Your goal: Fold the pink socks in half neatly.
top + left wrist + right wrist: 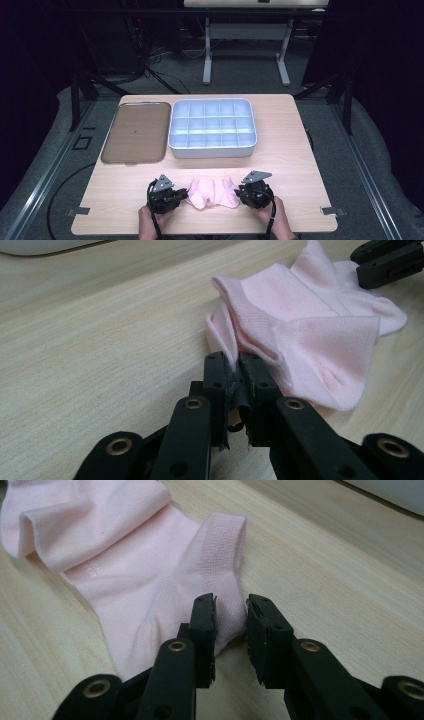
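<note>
Both grippers flank the pink sock (214,193): left gripper (235,365) at nine o'clock pinches its edge; right gripper (230,611), three o'clock, stands parted astride it.

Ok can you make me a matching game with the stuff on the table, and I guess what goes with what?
Things:
1. pink sock
2. white divided box
3. brown tray
4. left gripper

Clues:
A. lies flat at the far left of the table
B. has many small compartments
C. shut on a fold of cloth
D. crumpled between the two grippers

Right pairs: 1-D, 2-B, 3-A, 4-C
</note>
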Demonstrator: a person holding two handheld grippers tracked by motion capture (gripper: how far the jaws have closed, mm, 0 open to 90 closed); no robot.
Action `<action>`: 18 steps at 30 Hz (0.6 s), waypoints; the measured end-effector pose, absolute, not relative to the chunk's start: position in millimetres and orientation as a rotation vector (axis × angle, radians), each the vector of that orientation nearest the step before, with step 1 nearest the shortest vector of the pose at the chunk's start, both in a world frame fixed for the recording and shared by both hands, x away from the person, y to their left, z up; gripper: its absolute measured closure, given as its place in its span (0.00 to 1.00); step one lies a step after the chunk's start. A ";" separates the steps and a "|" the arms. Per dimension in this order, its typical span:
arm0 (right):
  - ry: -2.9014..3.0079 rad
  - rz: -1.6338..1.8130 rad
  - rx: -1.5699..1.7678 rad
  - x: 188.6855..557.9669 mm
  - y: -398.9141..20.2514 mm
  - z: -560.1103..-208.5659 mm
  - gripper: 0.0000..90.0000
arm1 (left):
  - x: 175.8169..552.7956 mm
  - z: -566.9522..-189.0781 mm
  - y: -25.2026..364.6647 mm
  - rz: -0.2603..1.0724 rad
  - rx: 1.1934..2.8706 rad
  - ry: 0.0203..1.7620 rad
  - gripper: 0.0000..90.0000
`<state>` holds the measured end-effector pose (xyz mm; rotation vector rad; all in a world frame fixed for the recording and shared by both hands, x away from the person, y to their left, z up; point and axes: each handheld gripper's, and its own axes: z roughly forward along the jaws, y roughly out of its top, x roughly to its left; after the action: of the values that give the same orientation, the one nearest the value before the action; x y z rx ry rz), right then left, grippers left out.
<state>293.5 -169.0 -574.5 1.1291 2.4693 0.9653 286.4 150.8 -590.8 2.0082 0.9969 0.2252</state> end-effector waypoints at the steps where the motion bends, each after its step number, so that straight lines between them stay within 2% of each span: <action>1: 2.473 0.972 1.131 293.8 -169.5 -574.5 0.83 | 286.6 -590.9 150.9 0.225 2.006 0.995 0.92; 11: 2.440 1.025 1.181 293.8 -171.9 -577.1 0.91 | 286.3 -590.7 150.8 0.228 2.012 0.993 0.92; 18: 2.424 1.028 1.174 292.4 -172.1 -577.8 0.92 | 286.0 -590.7 150.3 0.230 2.010 0.993 0.92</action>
<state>292.4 -172.1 -577.8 1.1740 2.4236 1.0283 286.0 150.3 -590.7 2.0104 0.9929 0.2297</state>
